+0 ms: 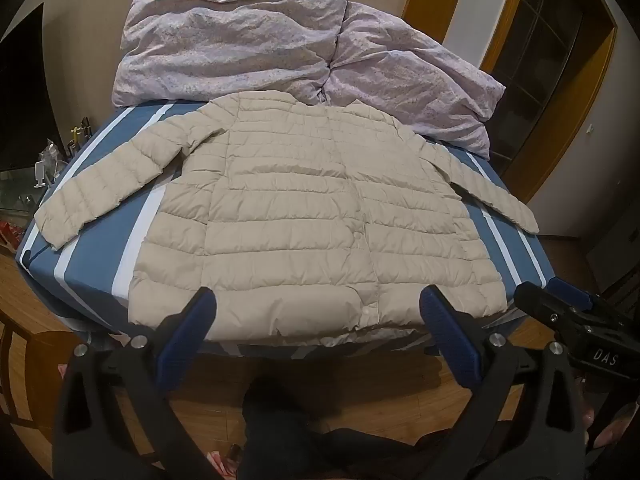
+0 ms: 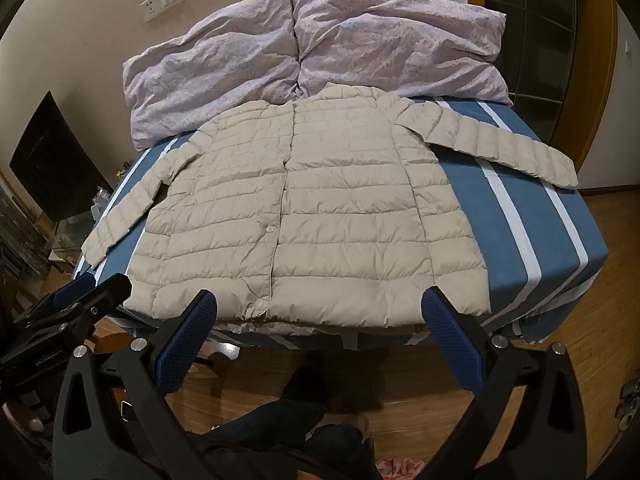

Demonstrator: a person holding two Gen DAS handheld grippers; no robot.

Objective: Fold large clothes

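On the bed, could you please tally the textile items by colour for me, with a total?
Beige: 1, the puffer jacket, spread flat with its sleeves out.
Lilac floral: 1, the crumpled duvet behind the jacket's collar.
Blue with white stripes: 1, the bed sheet.
Total: 3
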